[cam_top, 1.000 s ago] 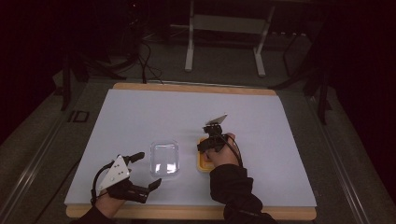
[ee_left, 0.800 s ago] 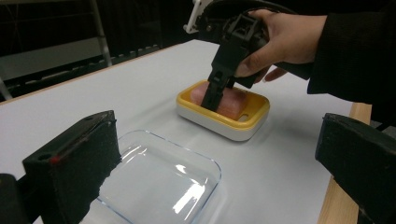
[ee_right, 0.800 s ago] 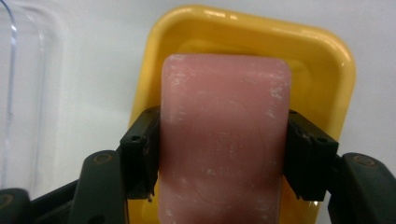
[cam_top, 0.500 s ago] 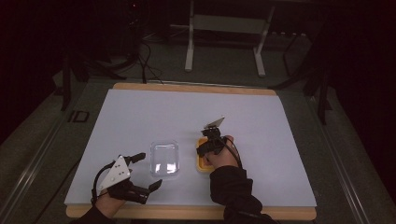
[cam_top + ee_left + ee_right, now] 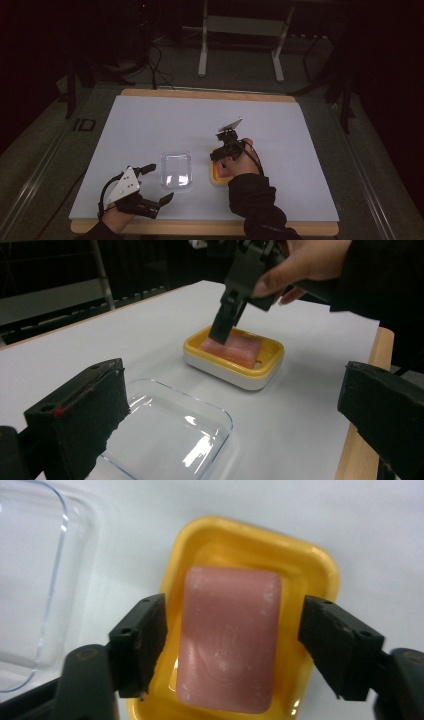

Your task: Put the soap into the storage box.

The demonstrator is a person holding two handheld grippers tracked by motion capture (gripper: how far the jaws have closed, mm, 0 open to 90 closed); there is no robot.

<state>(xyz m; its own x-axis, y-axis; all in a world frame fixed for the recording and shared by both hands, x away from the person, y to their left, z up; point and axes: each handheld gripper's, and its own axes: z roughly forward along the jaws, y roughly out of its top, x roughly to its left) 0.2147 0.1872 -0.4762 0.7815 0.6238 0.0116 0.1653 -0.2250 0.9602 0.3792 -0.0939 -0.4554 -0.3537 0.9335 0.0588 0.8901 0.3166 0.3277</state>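
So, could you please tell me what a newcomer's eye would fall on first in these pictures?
Probably the pink soap bar lying in the yellow soap dish near the table's middle, with the right gripper poised over it; its jaws have just been opening and stand apart on either side of the bar. Beside the dish lies a clear lid, and the left gripper waits open at the table's near edge.

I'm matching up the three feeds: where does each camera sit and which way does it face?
High view: above the person's side, facing forward and down on the table; forearms and both grippers show.
Left gripper view: rides the left gripper, facing the right gripper over the soap dish.
Right gripper view: faces down on the pink soap.
All share the clear lid.
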